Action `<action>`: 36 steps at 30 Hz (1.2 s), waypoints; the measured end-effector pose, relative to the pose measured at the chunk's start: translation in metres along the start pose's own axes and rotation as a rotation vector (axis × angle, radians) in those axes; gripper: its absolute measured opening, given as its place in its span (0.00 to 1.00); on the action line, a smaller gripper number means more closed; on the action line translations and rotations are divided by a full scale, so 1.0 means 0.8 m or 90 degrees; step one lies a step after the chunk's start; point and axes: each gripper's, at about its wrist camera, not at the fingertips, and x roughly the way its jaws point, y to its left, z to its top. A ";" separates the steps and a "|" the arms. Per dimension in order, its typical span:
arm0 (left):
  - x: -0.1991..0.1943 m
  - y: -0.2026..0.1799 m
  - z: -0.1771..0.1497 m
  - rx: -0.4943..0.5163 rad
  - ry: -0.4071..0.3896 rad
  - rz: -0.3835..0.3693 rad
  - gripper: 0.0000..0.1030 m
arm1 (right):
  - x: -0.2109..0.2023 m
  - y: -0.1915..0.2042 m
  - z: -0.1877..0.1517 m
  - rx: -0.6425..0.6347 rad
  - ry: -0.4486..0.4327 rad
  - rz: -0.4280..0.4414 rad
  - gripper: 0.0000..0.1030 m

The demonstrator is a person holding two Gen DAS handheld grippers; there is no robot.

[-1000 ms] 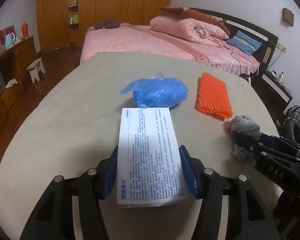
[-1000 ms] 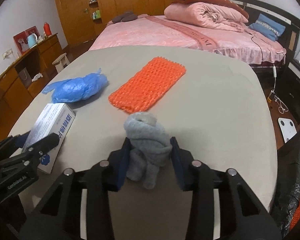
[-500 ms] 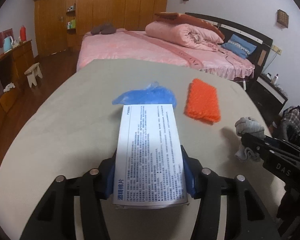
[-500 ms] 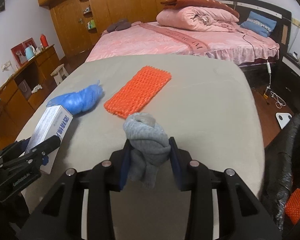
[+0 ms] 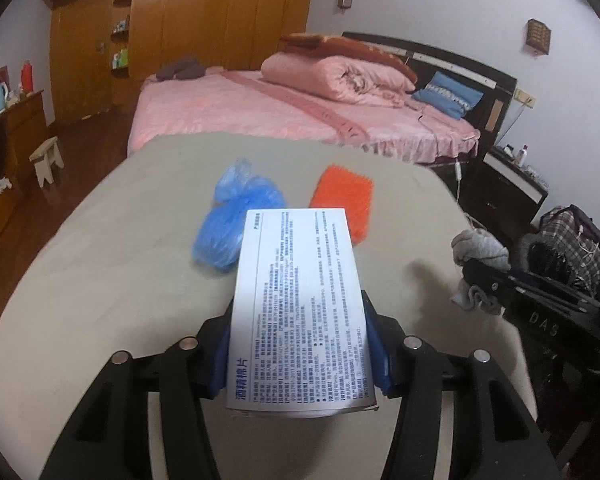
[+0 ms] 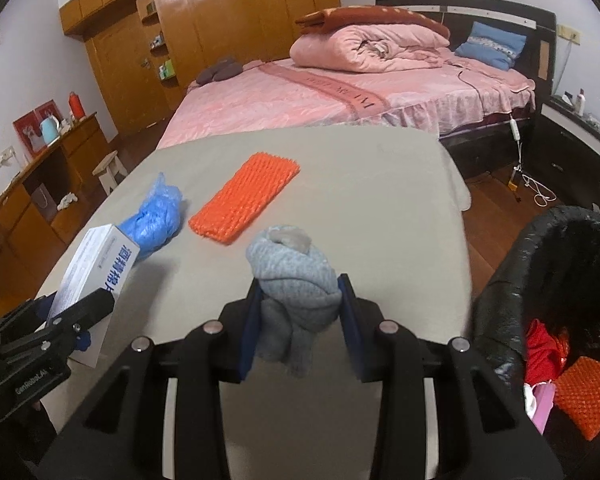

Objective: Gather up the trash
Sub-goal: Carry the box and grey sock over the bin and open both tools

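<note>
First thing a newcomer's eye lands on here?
Each gripper is shut on something above the grey table: the left gripper on a white printed box, the right gripper on a grey sock. Behind lie an orange foam net and a blue plastic bag.

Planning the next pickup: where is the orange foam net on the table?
The orange foam net lies flat mid-table in the right wrist view, right of the blue plastic bag, beyond the held grey sock.
</note>
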 end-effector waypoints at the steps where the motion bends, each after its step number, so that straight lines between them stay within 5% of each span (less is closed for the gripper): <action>1: -0.005 -0.005 0.004 0.006 -0.009 -0.001 0.52 | -0.007 -0.001 0.002 0.001 -0.007 0.000 0.34; 12: -0.059 -0.055 0.058 0.054 -0.075 0.005 0.53 | -0.088 -0.030 0.022 0.010 -0.076 -0.024 0.34; 36: -0.106 -0.194 0.070 0.136 -0.096 -0.117 0.53 | -0.214 -0.144 0.008 0.072 -0.142 -0.149 0.35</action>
